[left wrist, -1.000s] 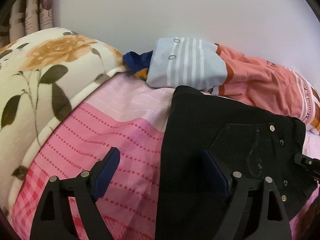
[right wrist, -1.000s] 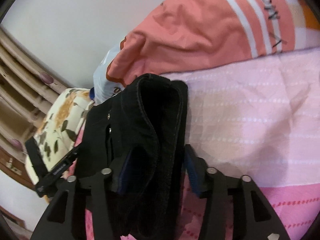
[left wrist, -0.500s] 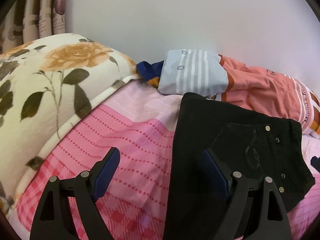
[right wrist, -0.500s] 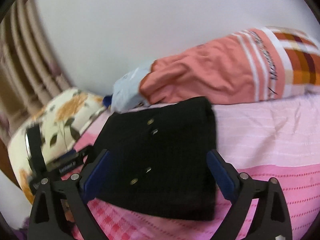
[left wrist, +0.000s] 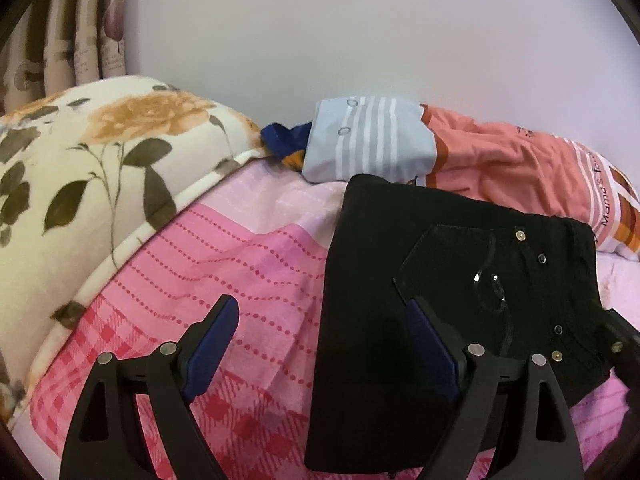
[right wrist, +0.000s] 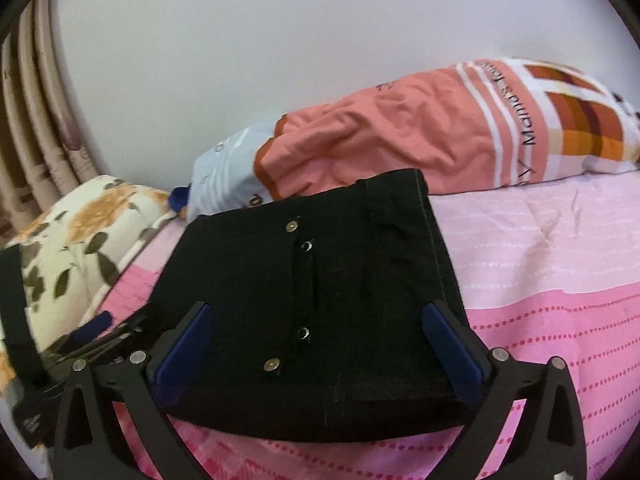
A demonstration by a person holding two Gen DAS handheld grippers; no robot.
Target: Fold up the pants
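The black pants [left wrist: 420, 280] lie folded into a flat rectangle on the pink bedsheet [left wrist: 240, 264], metal studs facing up. In the right wrist view the pants [right wrist: 320, 300] fill the middle. My left gripper [left wrist: 324, 344] is open and empty, above the pants' left edge. My right gripper [right wrist: 316, 352] is open wide and empty, its blue pads on either side of the folded pants, just above them. The left gripper also shows at the left of the right wrist view [right wrist: 92, 336].
A floral quilt [left wrist: 80, 184] is heaped at the left. A peach and light-blue garment [left wrist: 460, 156] lies behind the pants against the white wall [left wrist: 360, 32]. Curtains [left wrist: 60, 40] hang at far left. Pink sheet [right wrist: 540, 272] extends right of the pants.
My right gripper let go of the pants' folded edge, opened wide and drew back. The pants now lie flat. My left gripper pulled back slightly.
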